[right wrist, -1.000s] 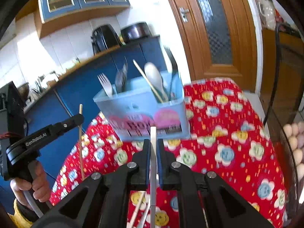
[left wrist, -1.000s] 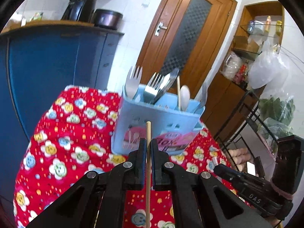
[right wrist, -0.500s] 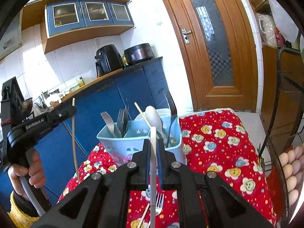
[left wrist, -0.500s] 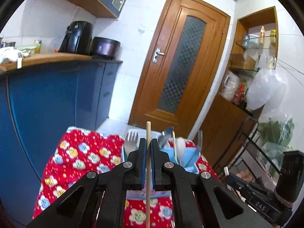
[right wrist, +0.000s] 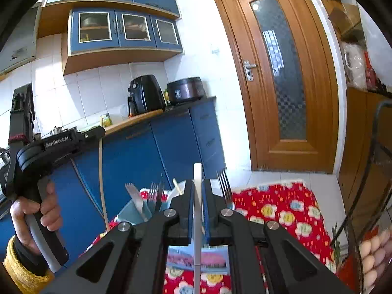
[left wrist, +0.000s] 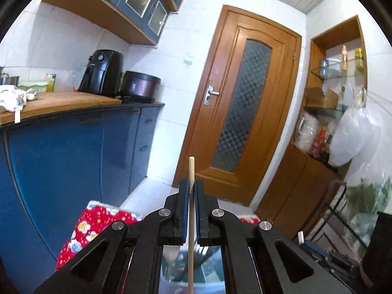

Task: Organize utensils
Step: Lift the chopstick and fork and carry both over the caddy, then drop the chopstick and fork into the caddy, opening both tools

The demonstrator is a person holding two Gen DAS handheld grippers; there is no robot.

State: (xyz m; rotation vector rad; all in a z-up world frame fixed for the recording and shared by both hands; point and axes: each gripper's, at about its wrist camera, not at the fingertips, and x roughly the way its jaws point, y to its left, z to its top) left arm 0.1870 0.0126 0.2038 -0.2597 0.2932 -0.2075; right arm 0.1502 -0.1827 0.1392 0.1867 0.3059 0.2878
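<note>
Wooden chopstick (left wrist: 191, 171) is clamped upright between the closed left tongs (left wrist: 191, 188); the blue caddy (left wrist: 191, 269) is glimpsed below at 6 o'clock. From the right wrist, a white stick (right wrist: 197, 196) is gripped by the right tongs (right wrist: 198, 191) — the caddy (right wrist: 137, 212) sits behind on the floral-clothed desk (right wrist: 281, 210), forks (right wrist: 224, 183) standing inside.

White stick (right wrist: 197, 210) upright in right gripper (right wrist: 197, 183)

White tiled walls (left wrist: 171, 78), blue cabinets (left wrist: 73, 152), wooden door (left wrist: 242, 112), seemingly daylit.
</note>
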